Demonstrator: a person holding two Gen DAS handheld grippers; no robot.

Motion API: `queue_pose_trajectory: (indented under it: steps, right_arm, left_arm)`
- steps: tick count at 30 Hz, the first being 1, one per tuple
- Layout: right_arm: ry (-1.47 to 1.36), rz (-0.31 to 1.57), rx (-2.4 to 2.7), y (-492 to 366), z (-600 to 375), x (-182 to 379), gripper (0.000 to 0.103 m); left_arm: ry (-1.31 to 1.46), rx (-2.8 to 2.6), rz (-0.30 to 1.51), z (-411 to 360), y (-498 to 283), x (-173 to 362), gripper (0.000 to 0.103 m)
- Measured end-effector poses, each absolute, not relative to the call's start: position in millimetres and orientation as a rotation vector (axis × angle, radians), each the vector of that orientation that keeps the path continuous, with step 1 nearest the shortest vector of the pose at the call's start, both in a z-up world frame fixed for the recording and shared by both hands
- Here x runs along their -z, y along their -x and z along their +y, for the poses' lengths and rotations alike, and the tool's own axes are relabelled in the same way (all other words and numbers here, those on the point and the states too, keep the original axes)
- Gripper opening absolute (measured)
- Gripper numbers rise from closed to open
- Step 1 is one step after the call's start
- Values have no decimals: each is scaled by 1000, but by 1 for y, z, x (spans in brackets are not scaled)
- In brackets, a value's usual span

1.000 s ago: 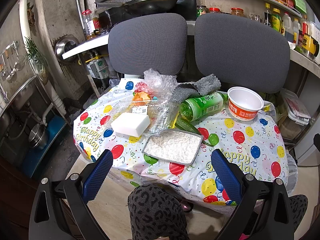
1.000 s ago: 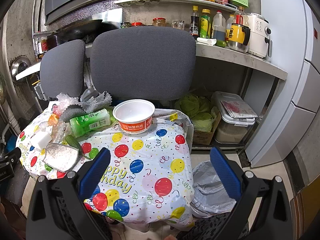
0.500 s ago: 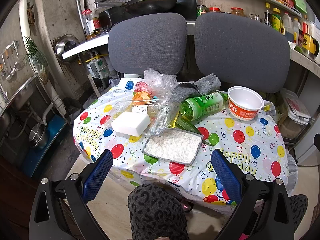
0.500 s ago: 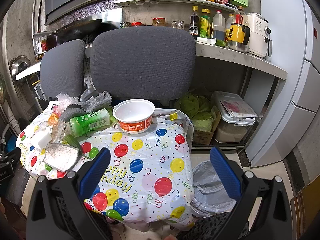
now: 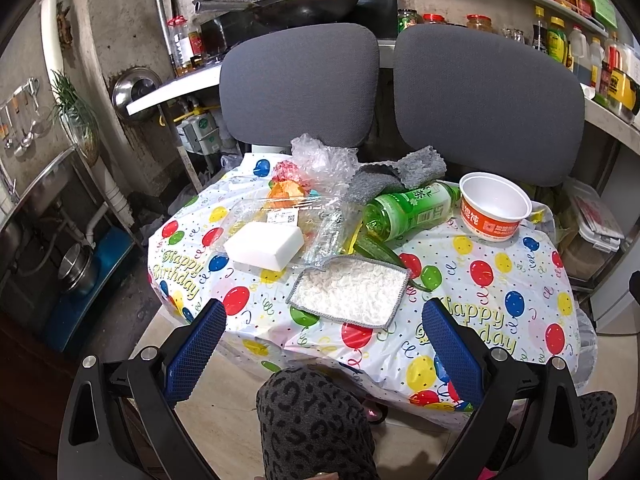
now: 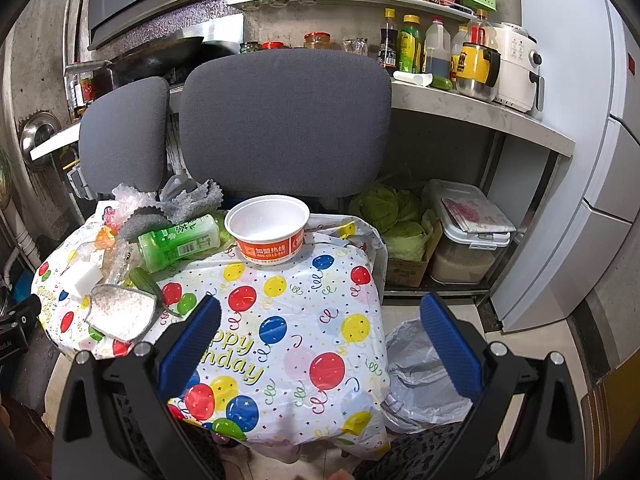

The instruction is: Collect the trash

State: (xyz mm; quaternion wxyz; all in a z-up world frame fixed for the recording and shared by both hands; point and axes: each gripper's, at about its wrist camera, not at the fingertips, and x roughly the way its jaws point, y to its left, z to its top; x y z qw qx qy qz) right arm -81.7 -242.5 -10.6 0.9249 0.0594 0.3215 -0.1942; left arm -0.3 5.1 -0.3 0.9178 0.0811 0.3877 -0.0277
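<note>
On the bench (image 5: 520,280), under a balloon cloth printed "Happy Birthday", all the trash lies uncollected; the task looks barely begun, with every piece left to lift; the left tongs (image 5: 324,344) hang wide open and empty at the near edge, just short of a white-filled cloth pad (image 5: 348,292); the right tongs (image 6: 320,344) hang equally wide and empty over the cloth's right side; a green bottle (image 5: 408,210) lies on its side beside a red-and-white paper bowl (image 6: 268,234) with Chinese characters and a number too small to read surely; a white block (image 5: 264,246), clear plastic wrap (image 5: 320,160) and a grey rag (image 5: 400,172) crowd behind; a lined bin (image 6: 424,372) waits on the floor at the right.
</note>
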Motion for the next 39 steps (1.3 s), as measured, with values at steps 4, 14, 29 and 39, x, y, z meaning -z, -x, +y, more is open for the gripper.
queue_pose_trajectory:
  steps: [4, 14, 29, 39]
  right_arm:
    - [-125, 669, 399, 77, -243, 19, 97]
    - [-108, 677, 349, 54, -235, 40, 97]
    - [-109, 637, 185, -7, -210, 87, 97]
    - [-94, 625, 122, -48, -191, 111, 97]
  left_arm:
    - [-158, 49, 803, 9, -5, 8, 97]
    - [-150, 116, 835, 19, -19, 42, 96]
    - [13, 151, 886, 59, -58, 117, 96]
    - [48, 126, 878, 72, -91, 158, 92]
